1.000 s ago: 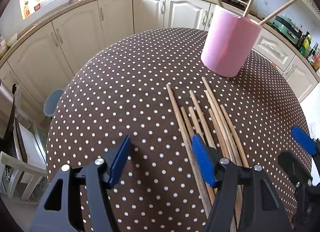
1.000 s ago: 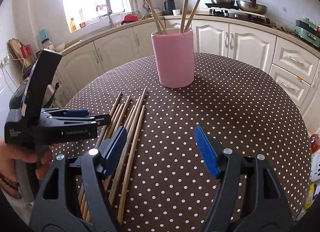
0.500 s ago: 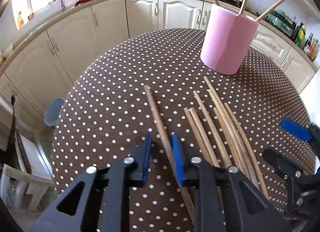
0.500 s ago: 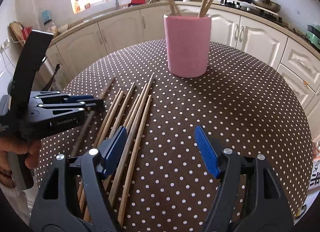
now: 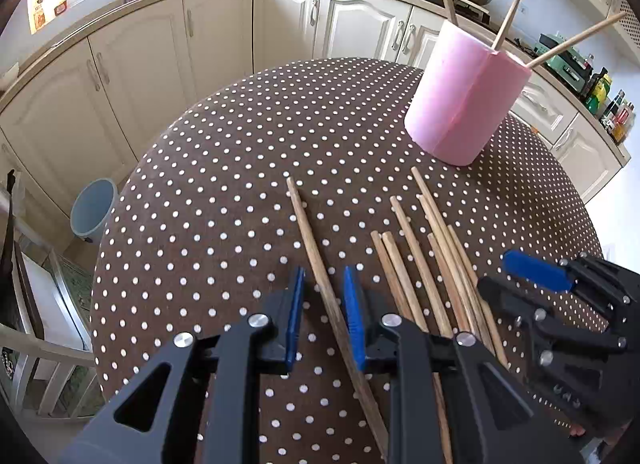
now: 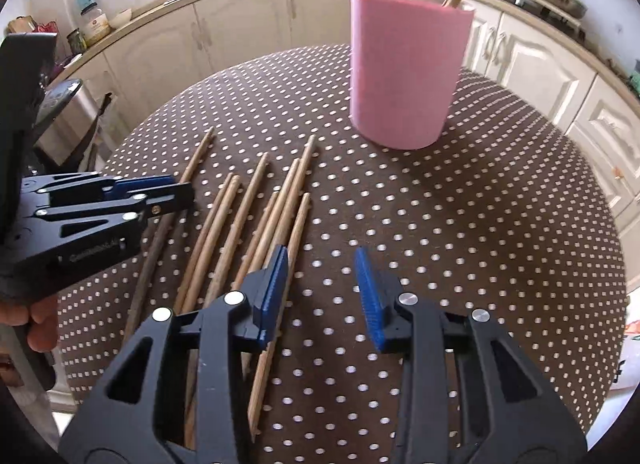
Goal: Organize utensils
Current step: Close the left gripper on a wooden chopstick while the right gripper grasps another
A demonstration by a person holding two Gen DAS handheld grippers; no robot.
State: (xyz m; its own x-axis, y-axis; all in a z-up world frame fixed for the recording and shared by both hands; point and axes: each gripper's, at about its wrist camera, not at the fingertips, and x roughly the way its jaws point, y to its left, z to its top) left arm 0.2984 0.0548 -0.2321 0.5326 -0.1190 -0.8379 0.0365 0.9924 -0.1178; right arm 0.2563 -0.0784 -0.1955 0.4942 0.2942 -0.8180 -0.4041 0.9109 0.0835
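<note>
1. Left wrist view: the left hand-held gripper (image 5: 322,316) straddles one darker wooden chopstick (image 5: 316,260), apart from the bundle of pale wooden chopsticks (image 5: 424,264); its narrowed pads do not visibly press the stick. Its long axis runs ahead towards the pink cylindrical holder (image 5: 466,92).
2. Right wrist view: the right hand-held gripper (image 6: 322,296) has just been closing, with only brown polka-dot table (image 6: 500,224) between its pads; the bundle lies just left, with open room up to the holder.

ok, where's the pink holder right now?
The pink holder stands upright at the far side of the dotted table, beyond the loose chopsticks, upper right in the left wrist view; a few sticks already stand in it.
</note>
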